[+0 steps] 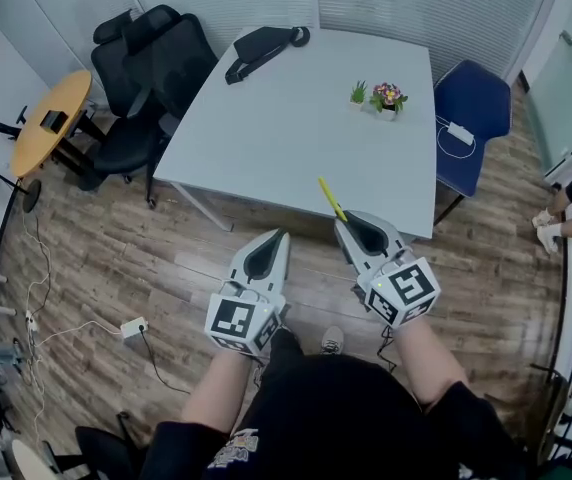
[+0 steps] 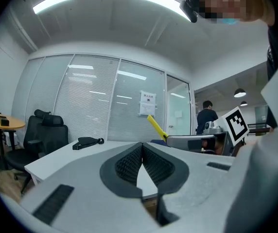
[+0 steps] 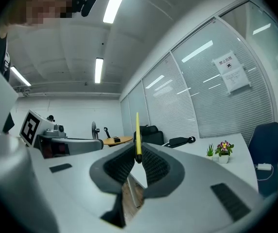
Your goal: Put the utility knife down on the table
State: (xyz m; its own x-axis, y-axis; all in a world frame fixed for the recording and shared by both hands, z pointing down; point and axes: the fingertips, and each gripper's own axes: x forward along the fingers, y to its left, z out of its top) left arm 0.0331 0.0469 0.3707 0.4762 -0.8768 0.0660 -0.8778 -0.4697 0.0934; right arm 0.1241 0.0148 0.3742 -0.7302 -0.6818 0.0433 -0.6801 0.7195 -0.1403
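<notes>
A slim yellow utility knife sticks out of my right gripper, whose jaws are shut on its lower end. The knife stands upright between the pads in the right gripper view. It hangs over the near edge of the white table. My left gripper is shut with nothing in it, held just short of the table edge, beside the right one. From the left gripper view the knife shows slanting up from the right gripper's tip.
On the table lie a black bag at the far end and two small potted plants at the right. Black office chairs stand left, a blue chair right, a round wooden table far left. A person stands at the right edge.
</notes>
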